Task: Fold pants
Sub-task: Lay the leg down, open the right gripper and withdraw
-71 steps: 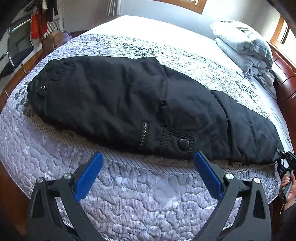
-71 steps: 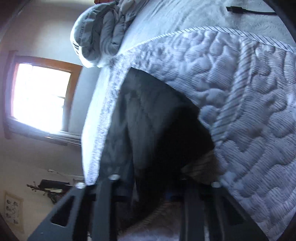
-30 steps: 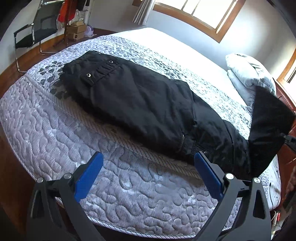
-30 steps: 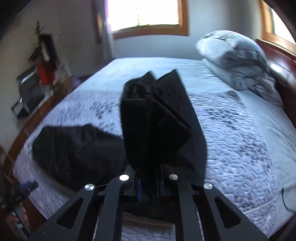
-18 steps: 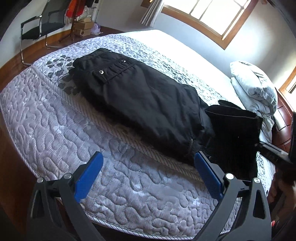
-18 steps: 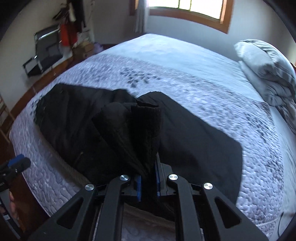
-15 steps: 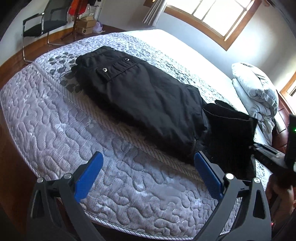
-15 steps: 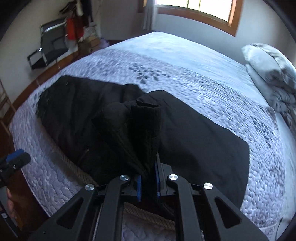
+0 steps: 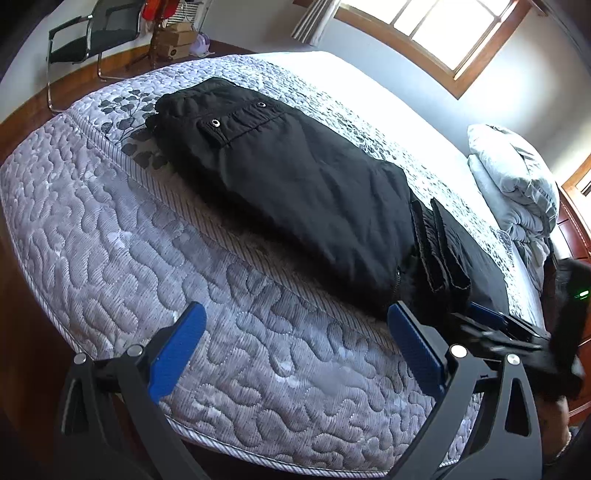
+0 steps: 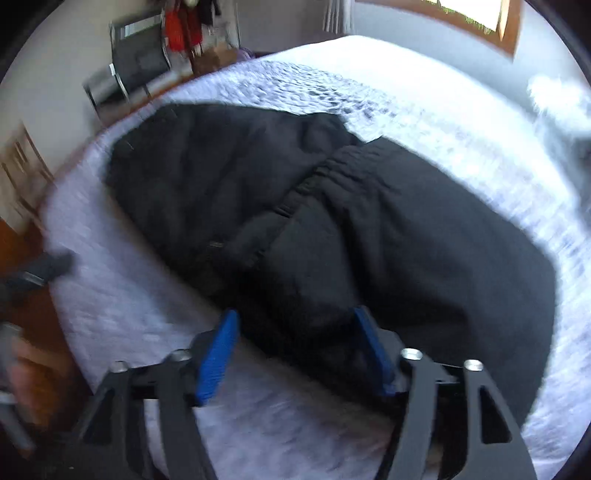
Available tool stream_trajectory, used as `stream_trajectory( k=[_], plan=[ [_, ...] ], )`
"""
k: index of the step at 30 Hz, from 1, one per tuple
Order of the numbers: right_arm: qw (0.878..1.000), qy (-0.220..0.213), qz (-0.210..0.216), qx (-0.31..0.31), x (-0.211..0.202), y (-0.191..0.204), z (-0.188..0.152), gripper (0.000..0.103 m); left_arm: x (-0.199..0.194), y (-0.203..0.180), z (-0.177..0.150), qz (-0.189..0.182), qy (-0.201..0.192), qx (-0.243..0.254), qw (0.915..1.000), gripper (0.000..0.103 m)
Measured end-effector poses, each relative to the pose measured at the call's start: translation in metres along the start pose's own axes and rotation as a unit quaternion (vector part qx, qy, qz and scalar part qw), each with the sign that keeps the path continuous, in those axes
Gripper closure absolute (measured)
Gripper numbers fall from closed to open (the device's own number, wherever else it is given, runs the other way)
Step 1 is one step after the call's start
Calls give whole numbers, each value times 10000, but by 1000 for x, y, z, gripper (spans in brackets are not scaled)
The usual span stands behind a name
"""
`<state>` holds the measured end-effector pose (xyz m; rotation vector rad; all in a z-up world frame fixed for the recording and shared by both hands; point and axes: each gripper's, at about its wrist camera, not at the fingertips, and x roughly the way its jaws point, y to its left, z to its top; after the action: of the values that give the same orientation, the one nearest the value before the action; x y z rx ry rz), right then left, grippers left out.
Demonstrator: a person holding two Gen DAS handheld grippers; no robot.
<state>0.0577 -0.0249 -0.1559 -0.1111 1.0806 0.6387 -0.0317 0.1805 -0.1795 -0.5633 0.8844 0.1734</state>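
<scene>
So the black pants (image 9: 295,184) are lying along the near edge of the bed (image 9: 184,288), on the quilted grey cover, with the leg ends folded back over the rest of the fabric near the pillow side.

The left wrist view is the sharp one. It shows the waistband end with its snaps over by the leaf print, the folded cuffs stacked on the right, the grey pillows (image 9: 513,184) by the headboard, a window (image 9: 443,29) and a black chair (image 9: 92,37) in the far corner. The left gripper (image 9: 295,343) hangs over the side of the mattress with its blue pads spread wide and nothing between them. It also catches the right gripper (image 9: 491,317) from the side at the right edge, down by the folded part, but that bit is smeared and mostly dark.

The right wrist view is blurry all over. What it adds is a close look at the fold itself: the cuff hem laid across the middle of the pants (image 10: 332,221). The right gripper (image 10: 295,343) has just been opening its jaws; the blue pads stand apart with the edge of the dark cloth lying between them, not pinched. At the left edge there's a blurred dark shape and a hand (image 10: 22,369), too smeared to read properly.

The foot corner of the bed is cut off in both views.
</scene>
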Motion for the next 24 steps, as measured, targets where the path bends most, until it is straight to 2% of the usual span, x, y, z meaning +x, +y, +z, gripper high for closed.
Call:
stream_trajectory(
  k=[2,5,8,11,12,14,19,21,24],
  plan=[
    [9982,-181,473,323,-17,-9,1,35,0,0,0,-19,1,-13,10000,5],
    [9931,-535,676,798,-38,-28,12,37,-1,-3,0,-33,-11,-2,10000,5],
    [9910,-802,406,993,-48,-44,24,38,0,-5,1,-42,8,32,10000,5],
    [9925,-760,87,949,-37,-51,36,41,1,-6,1,-34,9,64,10000,5],
    [9930,-750,-147,896,-30,-51,41,42,0,-6,0,-32,9,61,10000,5],
    [9919,-810,-780,583,-16,-43,37,39,0,-5,1,-39,10,28,10000,5],
    [9894,-630,-1307,2,20,-17,20,37,1,0,3,-8,29,-16,10000,5],
    [9888,-634,-1351,-46,22,-14,17,37,3,3,3,-7,61,-57,10000,5],
    [9917,-736,-1039,191,9,-20,17,38,4,4,2,-5,81,-73,9999,5]
  ],
)
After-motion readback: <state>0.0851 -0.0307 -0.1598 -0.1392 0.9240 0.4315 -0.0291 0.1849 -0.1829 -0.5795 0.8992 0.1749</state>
